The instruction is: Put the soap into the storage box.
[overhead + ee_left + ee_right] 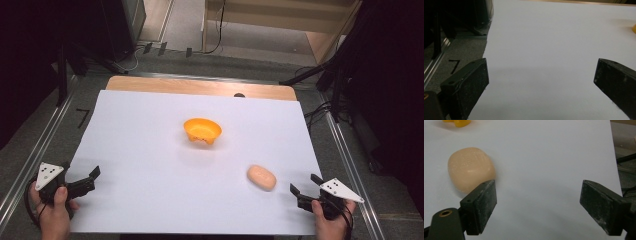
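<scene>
a wooden table (pixel 200 86) carries a large white sheet (pixel 150 165) that covers nearly all of it, leaving a bare wood strip along the far edge. on the sheet, an orange bowl (pixel 202 130) sits near the middle, slightly far. a pale peach oval lump (pixel 261 177) lies near and to the right, well apart from the bowl.

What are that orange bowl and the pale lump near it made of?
The orange bowl looks like moulded plastic: uniform bright colour, smooth, slightly glossy. The pale lump looks like soft foam or rubber, perhaps a toy bread roll: matte, peach-coloured, with a faint fine surface texture. Neither is certain from looks alone.
</scene>
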A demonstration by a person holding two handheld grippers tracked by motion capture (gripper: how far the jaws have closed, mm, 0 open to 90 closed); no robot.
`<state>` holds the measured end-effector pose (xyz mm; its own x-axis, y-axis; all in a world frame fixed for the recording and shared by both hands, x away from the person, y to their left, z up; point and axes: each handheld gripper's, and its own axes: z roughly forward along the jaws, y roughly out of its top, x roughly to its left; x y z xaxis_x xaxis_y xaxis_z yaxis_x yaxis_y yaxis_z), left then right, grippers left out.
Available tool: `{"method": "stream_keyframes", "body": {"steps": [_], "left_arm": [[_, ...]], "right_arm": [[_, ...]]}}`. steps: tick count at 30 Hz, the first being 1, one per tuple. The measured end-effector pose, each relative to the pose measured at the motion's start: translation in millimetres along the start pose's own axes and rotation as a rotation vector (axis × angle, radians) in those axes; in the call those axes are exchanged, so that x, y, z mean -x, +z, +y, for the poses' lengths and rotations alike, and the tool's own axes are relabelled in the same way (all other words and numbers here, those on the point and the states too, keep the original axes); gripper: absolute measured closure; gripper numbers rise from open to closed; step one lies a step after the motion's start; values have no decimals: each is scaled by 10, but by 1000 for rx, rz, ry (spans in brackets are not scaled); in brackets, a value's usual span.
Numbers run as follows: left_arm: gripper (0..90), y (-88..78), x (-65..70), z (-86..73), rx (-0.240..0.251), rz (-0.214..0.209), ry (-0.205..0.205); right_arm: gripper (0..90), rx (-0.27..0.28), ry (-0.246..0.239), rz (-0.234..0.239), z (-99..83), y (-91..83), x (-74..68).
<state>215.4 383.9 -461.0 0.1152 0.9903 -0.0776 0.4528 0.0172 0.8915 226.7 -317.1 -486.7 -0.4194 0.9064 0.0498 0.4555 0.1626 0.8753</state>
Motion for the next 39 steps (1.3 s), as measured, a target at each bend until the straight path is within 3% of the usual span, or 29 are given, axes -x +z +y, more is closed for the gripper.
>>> {"method": "stream_keyframes", "body": {"steps": [5,8,11,12,13,14,17,21,24,27,33,39], "left_arm": [[4,-6,-1,-1,2,3,2],[5,-2,-2,0,1,1,0],[5,0,-1,1,-3,1,1],[5,-1,-3,2,-5,0,1],[5,-1,-5,2,-5,-1,1],[5,-2,-5,2,-5,-1,0],[5,0,-1,0,1,1,-1],[5,-5,-2,-1,2,2,0],[5,-3,-1,0,1,2,0],[5,-4,-1,-1,1,3,0],[4,-9,-1,-2,3,4,0],[5,-10,0,-2,3,5,0]], "right_arm": [[266,-24,-37,1,27,15,-49],[334,-32,-92,37,64,29,-63],[330,-50,-147,50,119,54,-75],[359,-77,-153,45,137,53,-84],[360,-134,-139,73,166,54,-100],[359,-163,-137,150,191,61,-117],[321,-199,-152,204,226,101,-197],[243,-255,-199,213,307,149,-252],[231,-265,-177,248,368,160,-215],[211,-317,-179,267,430,213,-172],[190,-404,-255,250,535,335,-218],[137,-484,-320,262,619,489,-269]]}}
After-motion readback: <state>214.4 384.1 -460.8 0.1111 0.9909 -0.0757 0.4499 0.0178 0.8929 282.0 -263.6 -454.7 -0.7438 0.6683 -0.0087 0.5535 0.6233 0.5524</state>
